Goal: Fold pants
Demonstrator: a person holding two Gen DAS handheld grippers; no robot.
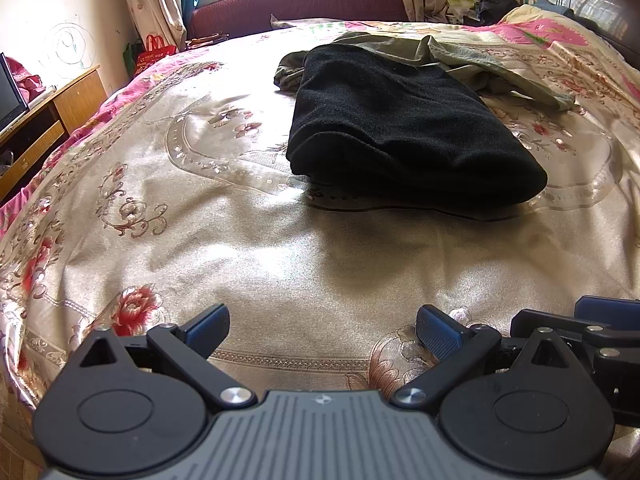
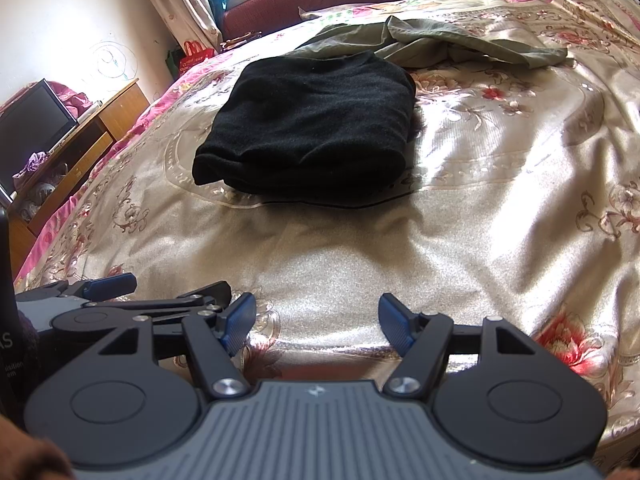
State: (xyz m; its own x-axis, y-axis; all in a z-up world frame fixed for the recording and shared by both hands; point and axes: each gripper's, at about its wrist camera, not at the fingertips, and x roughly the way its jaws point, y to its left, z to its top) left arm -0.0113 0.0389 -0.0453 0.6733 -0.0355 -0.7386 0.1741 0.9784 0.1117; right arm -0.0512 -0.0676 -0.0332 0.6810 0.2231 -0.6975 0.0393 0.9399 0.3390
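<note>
Black pants (image 1: 396,128) lie folded in a thick bundle on the floral bedspread (image 1: 200,220), also seen in the right wrist view (image 2: 312,124). My left gripper (image 1: 322,330) is open and empty, low over the bed's near edge, well short of the pants. My right gripper (image 2: 318,324) is open and empty, beside the left one; its fingers show at the right edge of the left wrist view (image 1: 592,320). The left gripper shows at the left of the right wrist view (image 2: 132,296).
Crumpled olive-green clothes (image 1: 452,56) lie behind the black pants, also in the right wrist view (image 2: 436,40). A maroon sofa (image 1: 304,0) stands past the bed. A wooden cabinet with a TV (image 2: 36,124) is at the left.
</note>
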